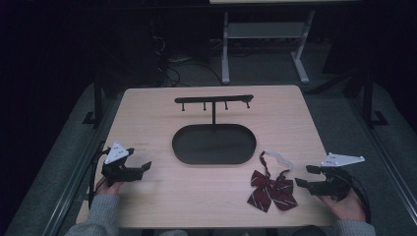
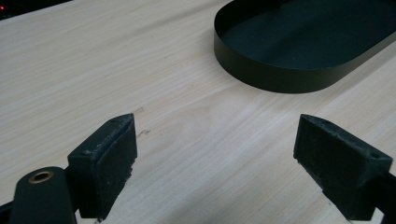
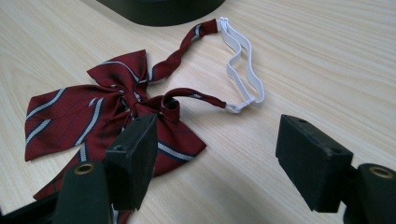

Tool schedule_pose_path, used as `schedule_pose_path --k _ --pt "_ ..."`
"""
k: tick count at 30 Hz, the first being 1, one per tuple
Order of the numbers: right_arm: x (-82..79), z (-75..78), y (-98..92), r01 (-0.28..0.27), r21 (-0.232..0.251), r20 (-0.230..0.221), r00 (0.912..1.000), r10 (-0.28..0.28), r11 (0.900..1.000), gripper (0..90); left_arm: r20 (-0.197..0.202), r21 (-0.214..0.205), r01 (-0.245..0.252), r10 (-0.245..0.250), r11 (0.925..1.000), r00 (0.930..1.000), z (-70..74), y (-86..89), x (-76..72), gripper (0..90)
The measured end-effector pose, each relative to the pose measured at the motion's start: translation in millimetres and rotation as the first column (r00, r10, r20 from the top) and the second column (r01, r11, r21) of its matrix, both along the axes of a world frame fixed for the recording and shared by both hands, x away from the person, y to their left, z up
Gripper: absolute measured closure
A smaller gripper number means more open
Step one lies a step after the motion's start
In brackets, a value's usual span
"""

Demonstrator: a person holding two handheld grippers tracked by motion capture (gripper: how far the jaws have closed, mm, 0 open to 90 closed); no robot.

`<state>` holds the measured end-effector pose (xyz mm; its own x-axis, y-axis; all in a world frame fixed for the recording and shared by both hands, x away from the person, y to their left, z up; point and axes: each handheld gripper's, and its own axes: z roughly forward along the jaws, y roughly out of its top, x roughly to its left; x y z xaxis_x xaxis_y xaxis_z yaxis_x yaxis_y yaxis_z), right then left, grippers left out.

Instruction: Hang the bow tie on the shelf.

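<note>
— Nearest to us, what do the hands hold?

— Each hand holds one gripper. Left gripper (image 1: pixel 141 167) rests low on the counter (image 1: pixel 147 123), jaws spread, nothing between them. Right gripper (image 1: pixel 305 176) also has its jaws spread wide and empty.

— Where is the bow tie?

— Bow tie (image 1: pixel 272 191), dark red with stripes, lies flat on the counter just beside the right gripper. Its white elastic band (image 1: pixel 279 158) reaches toward the black oval tray (image 1: pixel 215 158) of the hook stand (image 1: pixel 214 101).
</note>
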<state>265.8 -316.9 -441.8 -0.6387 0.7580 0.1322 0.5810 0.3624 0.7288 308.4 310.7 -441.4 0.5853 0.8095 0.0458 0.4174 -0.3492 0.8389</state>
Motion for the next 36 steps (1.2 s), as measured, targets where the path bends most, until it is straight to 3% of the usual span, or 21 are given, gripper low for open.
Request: schedule_pose_path --k 6,16,22,34,36 --pt "3.9 3.5 5.2 -0.009 0.019 -0.006 0.9999 0.009 0.9998 28.3 -0.001 -0.002 0.003 -0.003 1.0000 1.0000 0.2 0.5 -0.3 13.0" --pt "9.5 17.5 17.1 -0.028 -0.002 -0.001 0.9996 0.028 0.9996 29.3 -0.002 -0.001 0.005 -0.005 1.0000 1.0000 0.7 1.3 -0.6 13.0" --pt "22.1 29.5 26.3 -0.049 -0.025 0.010 0.9988 0.049 0.9985 27.5 0.000 -0.001 0.004 -0.004 1.0000 1.0000 0.8 1.1 -0.2 13.0" --pt "45.4 40.4 42.4 -0.084 -0.065 -0.042 0.9958 0.081 0.9944 27.6 -0.003 0.002 0.005 -0.005 1.0000 1.0000 0.8 1.4 -0.5 13.0" --pt "52.6 42.8 47.6 -0.098 -0.077 -0.044 0.9945 0.094 0.9923 28.3 -0.001 -0.013 0.000 0.000 0.9999 1.0000 0.7 1.4 -0.8 13.0"
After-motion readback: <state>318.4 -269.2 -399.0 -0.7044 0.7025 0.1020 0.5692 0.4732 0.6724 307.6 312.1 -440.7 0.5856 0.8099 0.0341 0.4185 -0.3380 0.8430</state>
